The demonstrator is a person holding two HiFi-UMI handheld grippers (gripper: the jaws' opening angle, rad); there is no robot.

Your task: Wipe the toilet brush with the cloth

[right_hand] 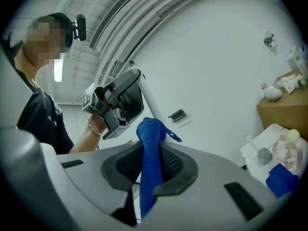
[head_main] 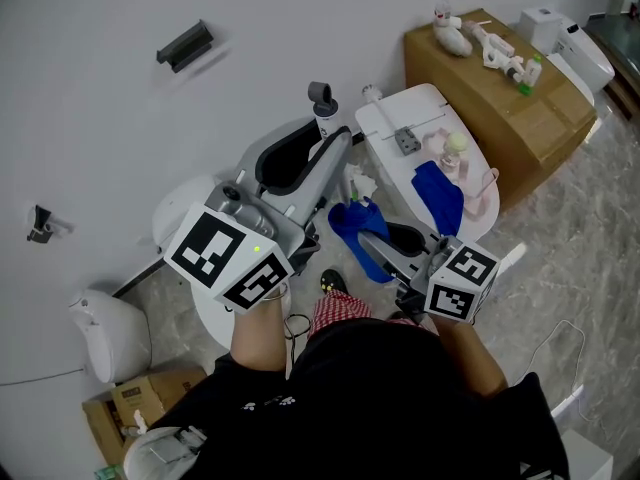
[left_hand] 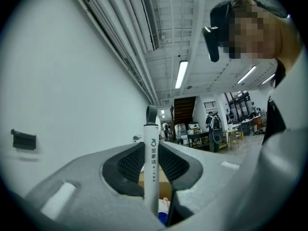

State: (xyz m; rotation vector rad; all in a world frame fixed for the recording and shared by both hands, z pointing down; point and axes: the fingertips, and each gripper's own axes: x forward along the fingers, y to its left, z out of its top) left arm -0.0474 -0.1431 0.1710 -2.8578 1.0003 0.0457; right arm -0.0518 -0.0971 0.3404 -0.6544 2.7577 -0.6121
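My left gripper [head_main: 330, 146] is shut on the toilet brush's white handle [head_main: 325, 120], whose grey loop sticks out past the jaws. In the left gripper view the handle [left_hand: 151, 158] stands upright between the pads of the left gripper [left_hand: 152, 150]. The white brush head [head_main: 359, 182] hangs below it. My right gripper [head_main: 366, 240] is shut on a bunched blue cloth [head_main: 352, 220] just under the brush head. In the right gripper view the cloth [right_hand: 150, 158] rises between the pads of the right gripper [right_hand: 150, 150], with the left gripper [right_hand: 118, 102] and the handle [right_hand: 148, 99] close behind it.
A white cistern top [head_main: 400, 118] on the right carries a second blue cloth [head_main: 440, 196], a small bottle and pink items. Behind it stands a brown cabinet [head_main: 505, 98] with white things on it. A white bin [head_main: 110, 333] and a cardboard box [head_main: 125, 408] sit at lower left.
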